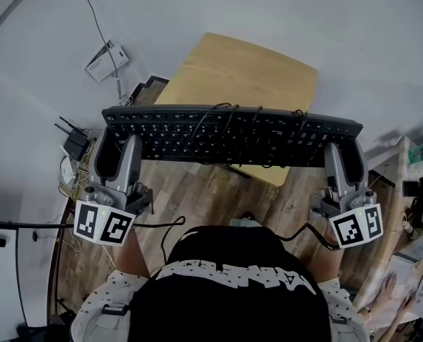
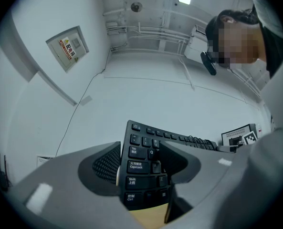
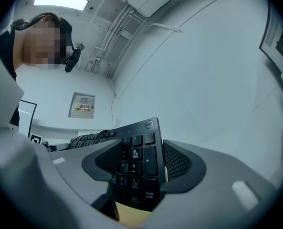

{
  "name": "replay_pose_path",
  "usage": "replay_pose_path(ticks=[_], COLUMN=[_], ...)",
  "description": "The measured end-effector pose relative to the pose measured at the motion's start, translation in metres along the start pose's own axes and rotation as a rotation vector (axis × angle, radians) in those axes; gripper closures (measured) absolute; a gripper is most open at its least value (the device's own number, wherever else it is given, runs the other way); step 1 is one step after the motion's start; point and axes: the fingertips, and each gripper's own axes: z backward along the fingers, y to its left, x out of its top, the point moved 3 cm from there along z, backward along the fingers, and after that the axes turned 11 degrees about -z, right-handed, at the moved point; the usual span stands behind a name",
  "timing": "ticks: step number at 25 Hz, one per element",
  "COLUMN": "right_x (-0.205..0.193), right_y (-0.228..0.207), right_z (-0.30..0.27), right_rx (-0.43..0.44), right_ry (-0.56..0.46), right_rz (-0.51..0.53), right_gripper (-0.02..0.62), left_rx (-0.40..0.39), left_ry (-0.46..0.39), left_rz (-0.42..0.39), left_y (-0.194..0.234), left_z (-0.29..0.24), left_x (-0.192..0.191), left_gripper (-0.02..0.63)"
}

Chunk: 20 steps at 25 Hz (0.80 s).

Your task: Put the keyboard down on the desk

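A long black keyboard (image 1: pixel 229 135) with its cable coiled on top hangs in the air above a small light-wood desk (image 1: pixel 247 77). My left gripper (image 1: pixel 110 142) is shut on the keyboard's left end, jaws closed over the Tab and Shift keys (image 2: pixel 140 166). On the opposite end, my right gripper (image 1: pixel 343 152) is shut on the number pad (image 3: pixel 139 168). The keyboard (image 2: pixel 179 140) runs level between the two grippers. Only the desk's top surface shows past the keyboard; its near edge is partly hidden.
Wood-pattern floor (image 1: pixel 204 191) lies under me. A router and tangled cables (image 1: pixel 75 144) sit at the left by the white wall. Boxes and clutter (image 1: pixel 414 258) stand at the right. A wall socket with a cord (image 1: pixel 105 61) is at the upper left.
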Motion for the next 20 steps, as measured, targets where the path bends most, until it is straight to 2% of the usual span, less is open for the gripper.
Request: replay_pose_path(ticks=[20], right_x=[0.006], right_y=[0.002], right_z=[-0.004], right_rx=[0.01], right_ry=[0.051], right_rz=[-0.03], right_gripper=[0.318], left_rx=[0.029], left_ry=[0.054], left_rz=[0.005], left_y=[-0.004], left_z=[0.009], left_x=[0.013], left_gripper=[0.374])
